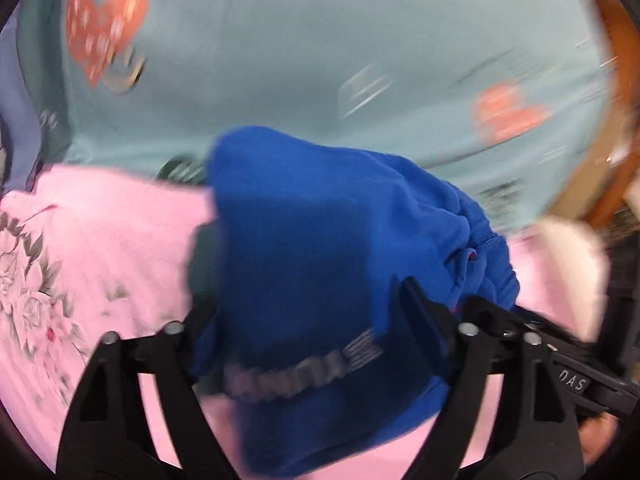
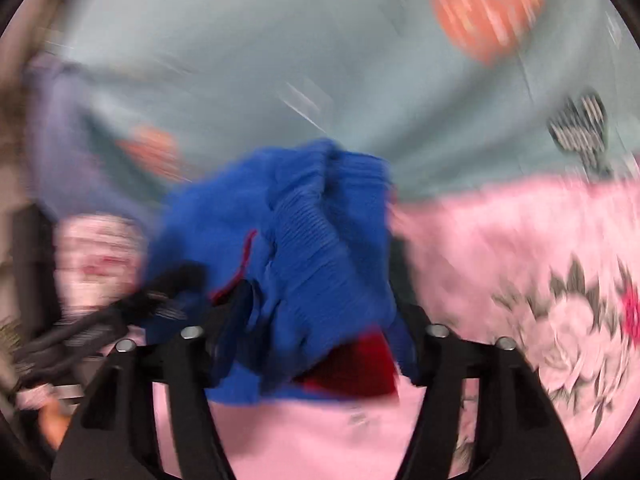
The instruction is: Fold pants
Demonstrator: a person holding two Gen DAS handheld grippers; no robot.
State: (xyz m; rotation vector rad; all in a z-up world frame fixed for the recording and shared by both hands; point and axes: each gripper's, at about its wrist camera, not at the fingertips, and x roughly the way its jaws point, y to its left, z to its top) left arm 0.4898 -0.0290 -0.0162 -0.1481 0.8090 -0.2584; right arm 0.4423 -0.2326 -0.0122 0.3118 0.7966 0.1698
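Observation:
The blue pants lie bunched on the pink sheet, with a ribbed waistband and red trim showing in the right wrist view. My left gripper stands with its jaws wide apart. The blue cloth drapes loosely between them and hides the left fingertip. My right gripper also has its jaws spread wide around the waistband end of the pants, and the cloth looks slack there. Both views are blurred. The other gripper's black body shows at the right edge of the left wrist view.
A pink floral sheet covers the near surface. Behind it lies a pale teal blanket with orange hearts. A wooden edge runs along the far right. A pale folded cloth and a purple cloth lie at the left.

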